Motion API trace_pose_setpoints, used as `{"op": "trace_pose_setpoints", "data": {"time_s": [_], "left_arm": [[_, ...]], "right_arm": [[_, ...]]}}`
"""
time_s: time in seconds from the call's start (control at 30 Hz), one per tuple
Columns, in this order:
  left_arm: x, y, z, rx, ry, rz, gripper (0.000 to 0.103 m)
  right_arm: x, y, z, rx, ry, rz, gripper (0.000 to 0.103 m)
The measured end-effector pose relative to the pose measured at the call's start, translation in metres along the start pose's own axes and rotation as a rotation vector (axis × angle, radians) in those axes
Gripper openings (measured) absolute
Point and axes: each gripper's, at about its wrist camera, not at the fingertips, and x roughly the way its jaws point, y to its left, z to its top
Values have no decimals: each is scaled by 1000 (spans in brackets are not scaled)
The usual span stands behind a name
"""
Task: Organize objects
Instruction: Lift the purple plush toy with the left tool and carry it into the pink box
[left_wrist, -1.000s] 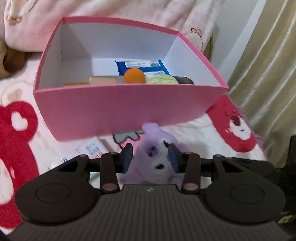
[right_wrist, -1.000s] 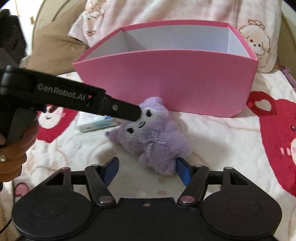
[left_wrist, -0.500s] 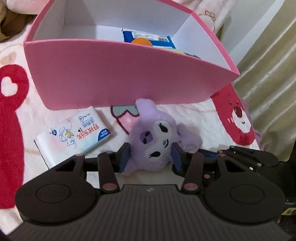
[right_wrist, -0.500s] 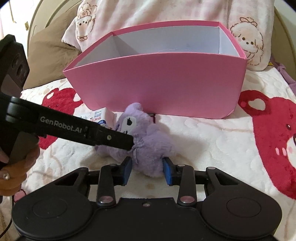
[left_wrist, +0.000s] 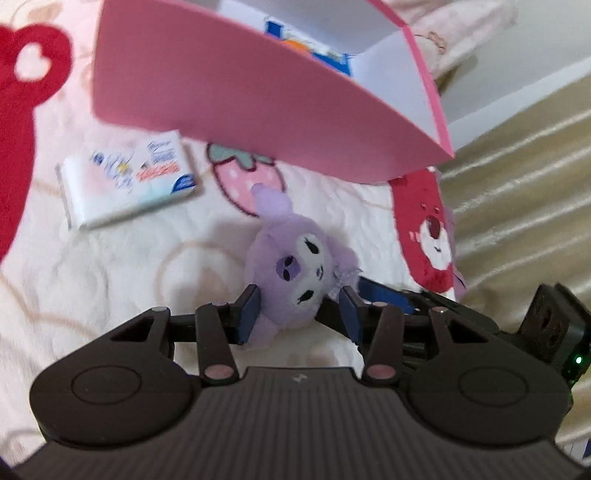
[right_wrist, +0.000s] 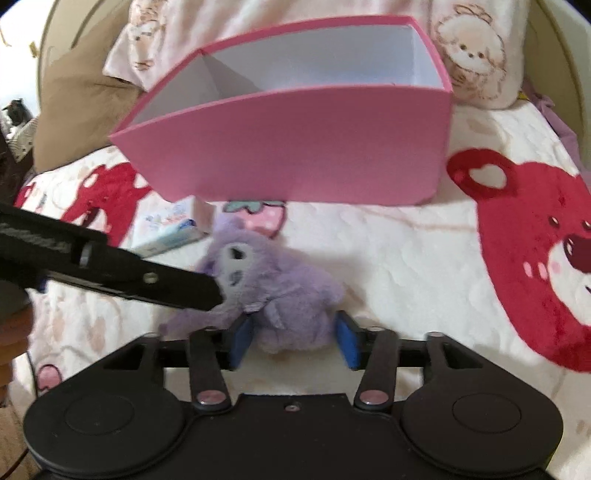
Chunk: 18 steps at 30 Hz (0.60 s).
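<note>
A purple plush toy (left_wrist: 295, 273) lies on the bear-print blanket in front of a pink box (left_wrist: 236, 92). My left gripper (left_wrist: 299, 308) is closed around the plush's head. My right gripper (right_wrist: 293, 341) is closed around the plush's body (right_wrist: 291, 299) from the other side. The left gripper's finger (right_wrist: 147, 280) crosses the right wrist view at the plush's face. The pink box (right_wrist: 303, 155) has white inner walls; a blue packet (left_wrist: 314, 48) and an orange object show inside.
A white tissue pack (left_wrist: 129, 181) lies on the blanket left of the plush, near the box (right_wrist: 170, 232). Pillows (right_wrist: 469, 62) lie behind the box. A beige curtain (left_wrist: 524, 184) hangs at the right.
My right gripper closed from wide open onto the plush's body. My left gripper tilted down and drew back with the plush, and the box moved up in its view.
</note>
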Motion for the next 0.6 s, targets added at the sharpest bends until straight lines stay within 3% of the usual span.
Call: {"op": "trace_pose_setpoints", "data": {"time_s": [0.13,0.27,0.6], "left_arm": [[3,-6,-1,68,-71,103,47],[11,-4,0,97,-68,94,44],[10,-6,-6,128,-64,66,42]], "right_arm": [[-1,-6,-9,66,-13,57,81],[0,7,-10,29,-15,125,87],[20,40,-7,-54,-10,-8,96]]}}
